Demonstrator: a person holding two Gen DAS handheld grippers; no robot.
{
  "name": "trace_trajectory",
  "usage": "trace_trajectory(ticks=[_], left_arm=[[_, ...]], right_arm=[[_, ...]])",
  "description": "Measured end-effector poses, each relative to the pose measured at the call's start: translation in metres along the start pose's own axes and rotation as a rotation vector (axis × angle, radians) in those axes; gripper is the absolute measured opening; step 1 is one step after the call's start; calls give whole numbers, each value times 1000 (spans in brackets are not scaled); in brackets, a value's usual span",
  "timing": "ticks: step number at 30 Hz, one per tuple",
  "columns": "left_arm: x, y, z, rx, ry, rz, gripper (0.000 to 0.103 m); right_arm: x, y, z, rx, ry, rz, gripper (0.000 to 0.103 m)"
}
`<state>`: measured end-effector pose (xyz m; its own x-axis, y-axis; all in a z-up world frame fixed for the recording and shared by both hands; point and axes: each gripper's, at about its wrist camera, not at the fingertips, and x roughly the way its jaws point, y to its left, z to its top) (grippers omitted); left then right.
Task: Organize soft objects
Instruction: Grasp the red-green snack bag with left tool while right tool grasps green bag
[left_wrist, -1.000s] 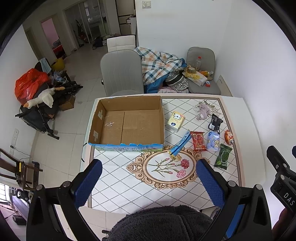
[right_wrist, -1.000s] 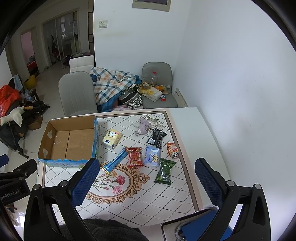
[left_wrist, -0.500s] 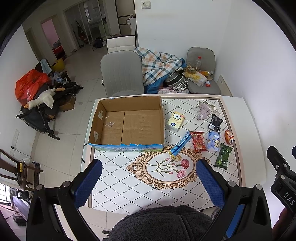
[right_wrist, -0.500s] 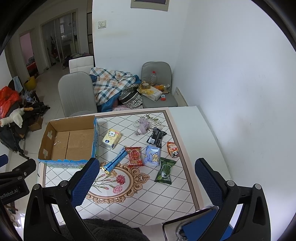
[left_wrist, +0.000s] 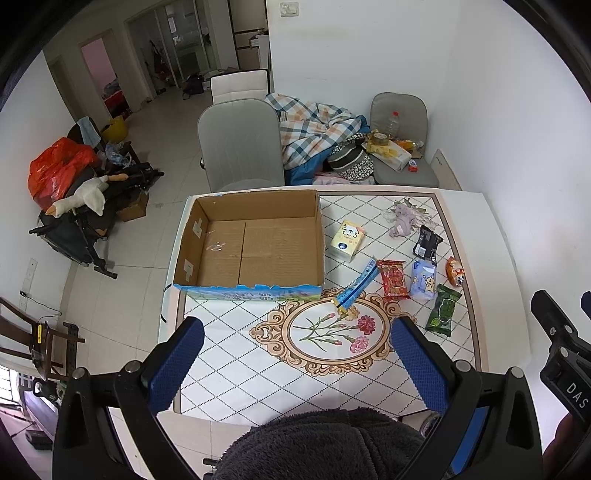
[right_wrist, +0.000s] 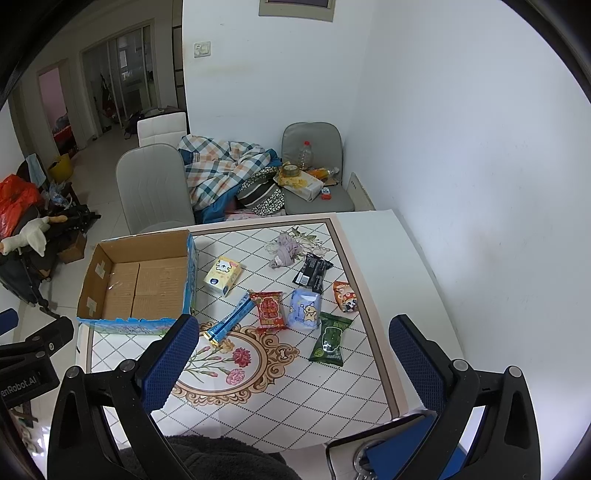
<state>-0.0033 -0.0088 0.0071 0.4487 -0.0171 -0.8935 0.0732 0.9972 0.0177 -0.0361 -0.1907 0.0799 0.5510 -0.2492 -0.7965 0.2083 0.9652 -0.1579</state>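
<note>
An open, empty cardboard box (left_wrist: 255, 243) (right_wrist: 140, 280) sits on the left of the tiled table (left_wrist: 236, 369). To its right lie soft packs: a yellow tissue pack (left_wrist: 347, 240) (right_wrist: 222, 275), a blue stick pack (left_wrist: 356, 284), a red pack (left_wrist: 394, 278) (right_wrist: 268, 309), a pale blue pack (left_wrist: 423, 278) (right_wrist: 304, 309), a green pack (left_wrist: 443, 309) (right_wrist: 330, 338), a black pack (left_wrist: 427, 242), an orange pack (left_wrist: 456, 271) and a lilac cloth (left_wrist: 402, 219) (right_wrist: 284, 249). My left gripper (left_wrist: 295, 363) and right gripper (right_wrist: 293, 365) are open, empty, high above the table's near edge.
Grey chairs (left_wrist: 240, 144) (left_wrist: 402, 140) with a plaid blanket (left_wrist: 314, 125) and clutter stand beyond the table. A white wall runs along the right. Bags and a stroller (left_wrist: 74, 206) stand on the floor at left. Dark fleece (left_wrist: 321, 443) lies below the grippers.
The right wrist view has shifted very slightly; both grippers stay open and nothing on the table has moved.
</note>
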Motion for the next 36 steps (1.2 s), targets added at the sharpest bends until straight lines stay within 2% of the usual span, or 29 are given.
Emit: trace_trajectory(ticks=[5, 9, 13, 15, 19, 24, 28, 31, 34, 36], left_arm=[[5, -8, 1, 13, -3, -6, 103], [29, -22, 16, 56, 4, -20, 103], [65, -43, 34, 122, 17, -19, 103], [94, -57, 44, 166, 49, -16, 103], [164, -89, 57, 200, 162, -50, 103], [240, -137, 60, 241, 292, -103, 103], [315, -179, 57, 277, 421, -106, 87], [360, -201, 48, 296, 509, -111, 79], [405, -216, 35, 286, 608, -119, 79], [429, -224, 29, 266, 653, -115, 79]], right_arm=[[1, 1, 0, 5, 8, 8, 103], [16, -9, -1, 39, 33, 24, 103], [57, -32, 2, 101, 107, 40, 103], [92, -51, -1, 136, 163, 53, 103], [172, -80, -11, 208, 298, 58, 103], [286, -117, -44, 285, 450, 18, 103], [372, -136, -78, 347, 553, 53, 102], [420, -137, -95, 384, 618, 81, 92], [458, -131, -113, 401, 668, 99, 80], [472, -126, -123, 419, 690, 111, 79]])
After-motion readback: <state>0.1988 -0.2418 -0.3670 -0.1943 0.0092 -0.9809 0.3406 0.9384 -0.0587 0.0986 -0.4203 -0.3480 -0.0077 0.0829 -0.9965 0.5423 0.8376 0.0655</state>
